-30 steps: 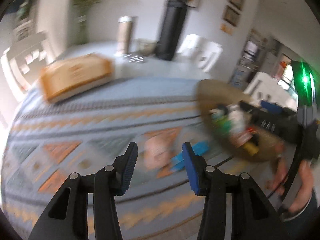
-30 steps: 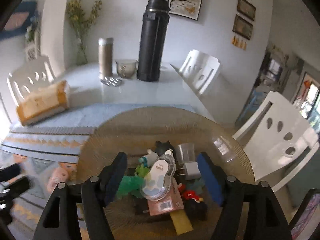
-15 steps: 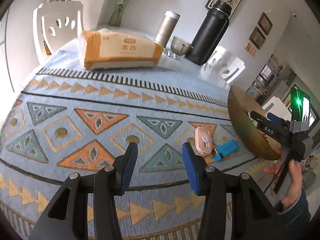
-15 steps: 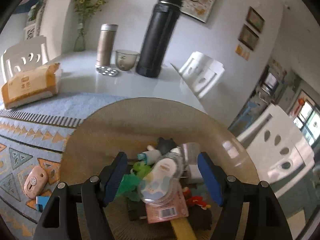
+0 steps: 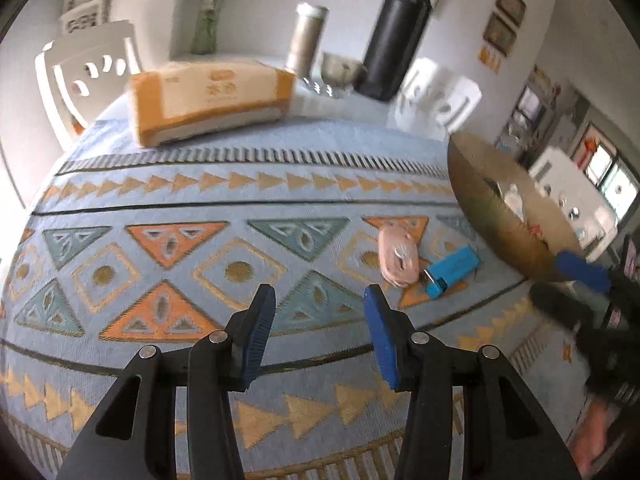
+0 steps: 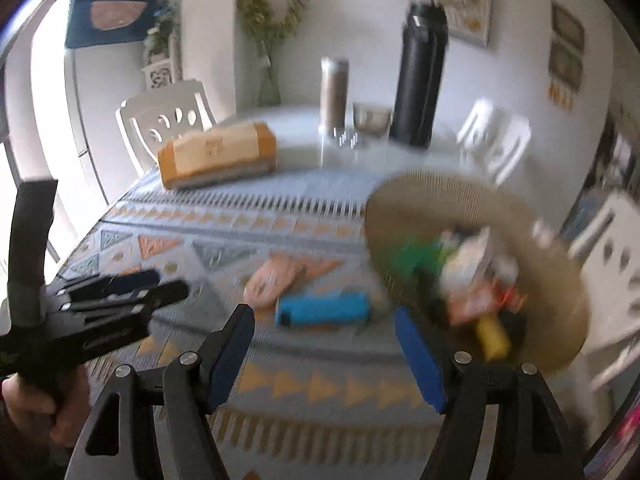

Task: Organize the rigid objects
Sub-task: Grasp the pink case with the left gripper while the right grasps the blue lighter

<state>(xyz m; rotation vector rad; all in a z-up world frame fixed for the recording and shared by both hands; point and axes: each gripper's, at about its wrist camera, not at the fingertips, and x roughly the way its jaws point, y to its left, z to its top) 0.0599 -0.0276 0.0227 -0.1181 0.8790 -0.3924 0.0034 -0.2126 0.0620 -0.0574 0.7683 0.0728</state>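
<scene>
We've got the patterned blue tablecloth [image 5: 168, 168] filling both views, with the tan woven bowl [image 6: 420, 196] at its right edge. Only the right wrist view looks into the bowl: a blurred heap of small items, green, white, orange and yellow, too smeared to name. The left wrist view catches just the bowl's outer wall. The tissue pack [image 5: 212, 98], black flask [image 5: 396, 36] and steel tumbler [image 5: 306, 38] sit far back in both. The pink oval gadget [image 5: 398, 258] and blue lighter [image 5: 452, 270] lie just beside each other on the cloth, next to the bowl. Left gripper [image 5: 320, 330] has a narrow gap with nothing in it, and the right gripper [image 6: 322, 346] is spread wide with nothing in it. The hand [image 6: 38, 408] on the left gripper shows only in the right view.
</scene>
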